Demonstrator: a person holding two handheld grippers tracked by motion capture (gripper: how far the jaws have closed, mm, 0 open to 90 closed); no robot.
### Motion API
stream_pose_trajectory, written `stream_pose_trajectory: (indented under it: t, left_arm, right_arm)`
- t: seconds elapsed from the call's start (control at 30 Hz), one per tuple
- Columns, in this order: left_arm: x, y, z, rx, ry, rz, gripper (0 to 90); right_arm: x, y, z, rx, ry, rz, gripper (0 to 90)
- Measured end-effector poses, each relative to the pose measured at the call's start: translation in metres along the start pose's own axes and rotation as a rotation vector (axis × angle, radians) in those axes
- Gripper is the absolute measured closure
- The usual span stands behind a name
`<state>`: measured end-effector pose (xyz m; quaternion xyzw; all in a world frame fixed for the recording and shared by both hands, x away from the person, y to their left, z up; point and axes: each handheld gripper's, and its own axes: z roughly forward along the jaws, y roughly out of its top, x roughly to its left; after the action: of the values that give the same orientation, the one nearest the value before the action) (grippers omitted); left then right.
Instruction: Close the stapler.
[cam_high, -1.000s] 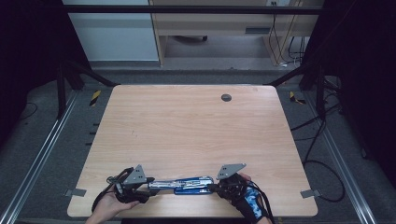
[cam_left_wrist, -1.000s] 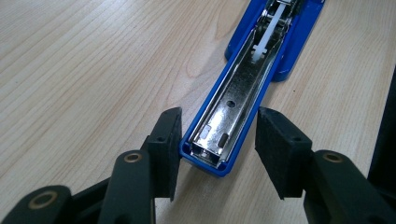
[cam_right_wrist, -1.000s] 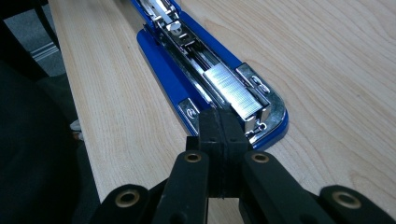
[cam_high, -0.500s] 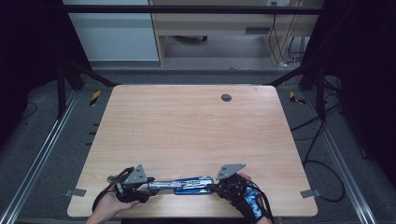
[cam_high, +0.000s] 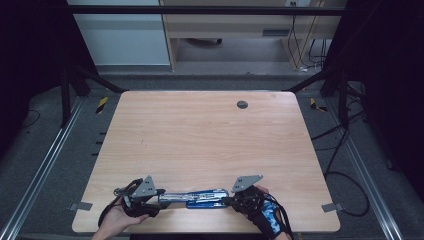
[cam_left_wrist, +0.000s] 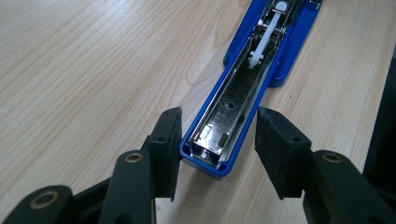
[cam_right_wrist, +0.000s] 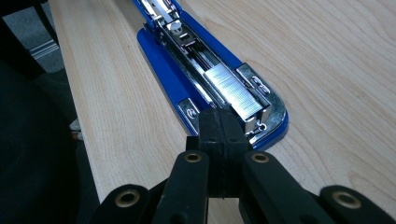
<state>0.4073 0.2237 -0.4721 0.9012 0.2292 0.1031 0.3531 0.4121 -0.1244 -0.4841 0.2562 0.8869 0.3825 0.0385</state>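
A blue stapler (cam_high: 200, 197) lies folded open and flat near the front edge of the wooden table (cam_high: 210, 140), stretched from left to right. The left gripper (cam_left_wrist: 215, 144) sits at its left end, jaws apart, with the open top arm (cam_left_wrist: 233, 93) of the stapler between the pads; the left pad is right against it and the right pad stands off. The right gripper (cam_right_wrist: 219, 135) sits at the right end, jaws pressed together on nothing, tips just by the strip of staples (cam_right_wrist: 233, 91). Far back on the table is a small dark round hole cover (cam_high: 242, 104), well apart from everything. Nothing stands between the grippers and the stapler.
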Motion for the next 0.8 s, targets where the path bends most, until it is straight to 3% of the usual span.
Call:
stream_pose_trajectory:
  t: [0.23, 0.8]
  left_arm:
    - [0.0005, 0.0016, -0.0036, -0.029, -0.004, -0.017, 52.5]
    - [-0.0013, 0.0077, -0.0069, -0.019, 0.007, 0.002, 53.1]
  right_arm:
    - [0.0003, 0.0, 0.0, 0.0, 0.0, 0.001, 90.0]
    - [0.0001, 0.0002, 0.0, 0.002, 0.003, -0.003, 90.0]
